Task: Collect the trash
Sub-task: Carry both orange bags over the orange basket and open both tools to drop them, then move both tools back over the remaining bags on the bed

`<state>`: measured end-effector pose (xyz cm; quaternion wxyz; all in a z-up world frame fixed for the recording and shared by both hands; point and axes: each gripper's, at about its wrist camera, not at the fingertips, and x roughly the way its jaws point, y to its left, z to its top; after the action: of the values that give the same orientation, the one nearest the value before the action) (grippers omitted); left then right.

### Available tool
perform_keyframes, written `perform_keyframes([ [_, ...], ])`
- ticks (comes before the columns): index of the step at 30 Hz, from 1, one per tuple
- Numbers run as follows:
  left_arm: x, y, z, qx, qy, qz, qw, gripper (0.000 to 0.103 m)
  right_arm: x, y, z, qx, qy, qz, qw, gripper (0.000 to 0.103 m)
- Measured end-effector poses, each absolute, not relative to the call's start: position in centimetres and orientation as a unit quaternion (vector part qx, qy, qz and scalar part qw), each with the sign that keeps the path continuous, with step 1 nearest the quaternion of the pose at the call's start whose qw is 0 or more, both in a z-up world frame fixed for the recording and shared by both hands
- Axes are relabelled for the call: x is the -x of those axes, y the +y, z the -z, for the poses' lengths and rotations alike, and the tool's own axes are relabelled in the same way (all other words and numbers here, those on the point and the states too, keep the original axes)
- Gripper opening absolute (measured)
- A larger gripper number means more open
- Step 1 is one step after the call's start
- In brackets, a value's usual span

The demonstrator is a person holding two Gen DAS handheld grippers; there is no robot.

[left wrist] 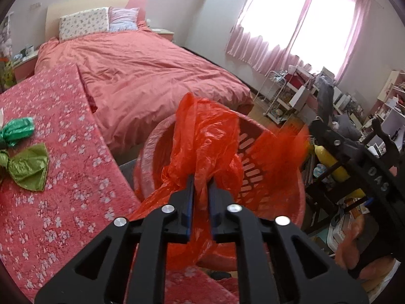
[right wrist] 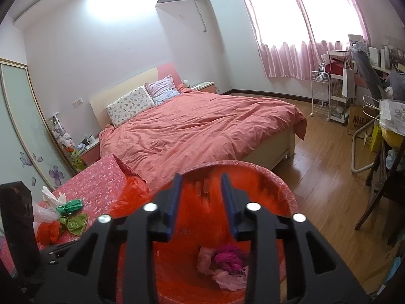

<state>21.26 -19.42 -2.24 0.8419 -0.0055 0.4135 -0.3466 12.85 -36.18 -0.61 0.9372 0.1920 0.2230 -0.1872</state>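
Note:
My left gripper [left wrist: 201, 182] is shut on a crumpled red plastic bag [left wrist: 202, 136] and holds it over the rim of the red slotted trash basket [left wrist: 255, 169]. My right gripper [right wrist: 201, 179] is open and empty, hovering over the same basket [right wrist: 283, 190], where pink and magenta bags [right wrist: 227, 258] lie at the bottom. On the pink flowered table [left wrist: 63, 190] lie a dark green bag [left wrist: 17, 130] and a light green bag [left wrist: 27, 167]. In the right wrist view they show as a dark green bag [right wrist: 69, 206] and a light green bag [right wrist: 76, 223], next to a red bag [right wrist: 48, 230] and white tissue [right wrist: 52, 196].
A bed with a pink duvet [right wrist: 197, 129] lies beyond the table and basket. A cluttered desk, white cart [right wrist: 320, 93] and dark chair [right wrist: 379, 190] stand at the right on the wood floor [right wrist: 329, 177]. My right gripper shows at the right of the left wrist view [left wrist: 354, 152].

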Motion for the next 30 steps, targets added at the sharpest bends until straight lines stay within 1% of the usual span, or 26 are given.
perform_keyframes([
  [1, -21.4, -19.3, 2.3, 0.007, 0.416, 0.346, 0.841, 0.029, -12.9, -36.1, 0.7, -0.191, 0.224, 0.188, 0.937, 0.041],
  [3, -21.4, -19.0, 2.4, 0.006, 0.413, 0.339, 0.846, 0.041, -13.0, -36.1, 0.8, -0.190, 0.226, 0.190, 0.936, 0.044],
  [10, -21.6, -17.4, 2.1, 0.001, 0.407, 0.319, 0.856, 0.041, -12.7, -35.7, 1.0, -0.180, 0.233, 0.201, 0.934, 0.050],
  [14, -21.4, -15.2, 1.5, -0.011, 0.393, 0.293, 0.871, 0.042, -13.0, -34.8, 0.6, -0.167, 0.237, 0.197, 0.936, 0.051],
  [20, -21.0, -9.6, 0.5, -0.017, 0.369, 0.244, 0.896, 0.042, -14.1, -31.5, -0.1, -0.147, 0.247, 0.169, 0.943, 0.051],
  [30, -21.5, 2.6, -0.8, 0.018, 0.351, 0.136, 0.926, 0.043, -18.0, -21.3, 0.0, -0.105, 0.279, 0.070, 0.952, 0.051],
])
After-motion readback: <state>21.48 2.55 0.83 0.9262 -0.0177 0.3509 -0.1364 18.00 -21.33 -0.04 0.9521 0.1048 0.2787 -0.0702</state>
